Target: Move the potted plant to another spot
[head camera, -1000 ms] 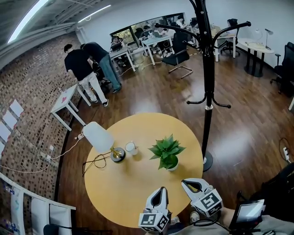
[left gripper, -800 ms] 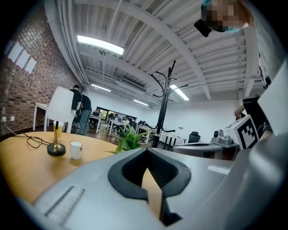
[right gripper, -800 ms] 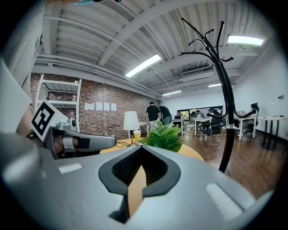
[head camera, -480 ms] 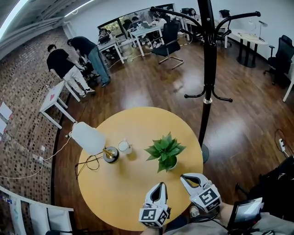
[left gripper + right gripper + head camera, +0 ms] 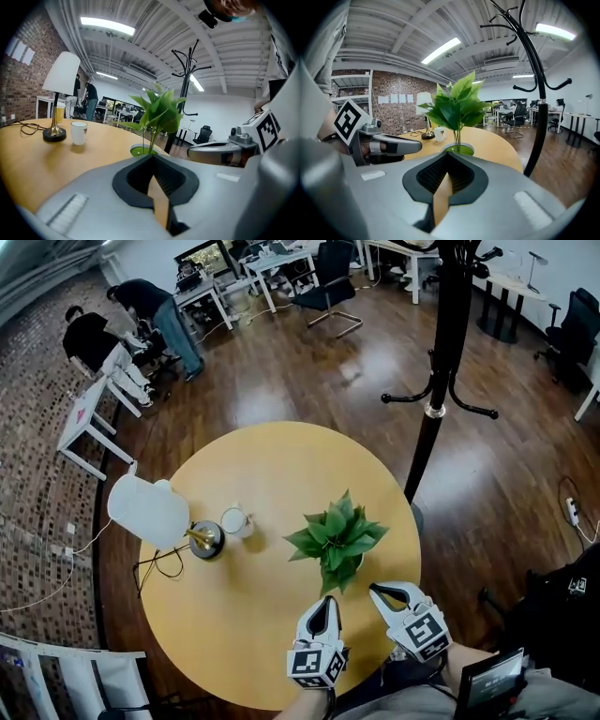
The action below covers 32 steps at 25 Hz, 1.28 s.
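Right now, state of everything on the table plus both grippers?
potted plant: upright on the table, untouched.
lamp: standing upright; lit or not, cannot tell.
cup: upright, beside the lamp base.
left gripper: jaws shut, empty, short of the plant.
right gripper: jaws shut, empty, short of the plant.

The left claw [image 5: 327,604] and right claw [image 5: 377,590] are pale grey shells with black ribbed lining, each carrying a black-and-white marker cube [image 5: 314,667].

left gripper [image 5: 327,604] and right gripper [image 5: 378,590] side by side, both jaws closed together.
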{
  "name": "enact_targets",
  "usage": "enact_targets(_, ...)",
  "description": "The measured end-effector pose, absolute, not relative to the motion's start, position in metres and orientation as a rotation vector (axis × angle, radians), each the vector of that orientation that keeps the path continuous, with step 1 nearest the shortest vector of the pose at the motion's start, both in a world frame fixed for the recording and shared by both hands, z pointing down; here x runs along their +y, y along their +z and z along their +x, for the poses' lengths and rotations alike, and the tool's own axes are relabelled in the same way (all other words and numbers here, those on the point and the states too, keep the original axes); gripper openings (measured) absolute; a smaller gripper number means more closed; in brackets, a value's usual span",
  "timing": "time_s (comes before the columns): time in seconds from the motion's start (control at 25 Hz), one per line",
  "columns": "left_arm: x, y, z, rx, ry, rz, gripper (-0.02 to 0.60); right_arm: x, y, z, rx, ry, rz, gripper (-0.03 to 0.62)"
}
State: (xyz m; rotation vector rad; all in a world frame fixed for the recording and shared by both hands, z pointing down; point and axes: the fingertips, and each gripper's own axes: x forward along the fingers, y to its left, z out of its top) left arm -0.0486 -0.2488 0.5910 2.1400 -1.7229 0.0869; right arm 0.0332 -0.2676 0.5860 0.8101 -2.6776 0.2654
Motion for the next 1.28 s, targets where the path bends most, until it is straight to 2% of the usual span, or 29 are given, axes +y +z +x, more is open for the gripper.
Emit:
enact_targets(0.6,-0.285,0.666,-0.053,-1.669,0.188,2.199,0.000,-0.294,0.662,0.027,-2.607,0.343,0.821,0.008)
enact_targets(0.76,-0.289,0.672,-0.049,-1.632,0.197,2.251,0.133,-0.297,0.667,0.028,-2.604,0.348,0.831,0.008)
enact_targets(0.92,-0.298,0.675,-0.044,-1.600,0.229,2.328,0.350,-0.301,0.670,0.033,-2.595,0.354,0.853,0.009)
enact_targets(1.08,-0.312,0.671,-0.039,-1.588,0.241,2.421,0.443,-0.303,0.672,0.038,-2.581,0.357,0.869,0.009)
enact_targets(1.28,-0.335,0.671,-0.036,-1.570,0.238,2.473,0.519,-0.304,0.675,0.042,-2.568,0.361,0.880,0.009)
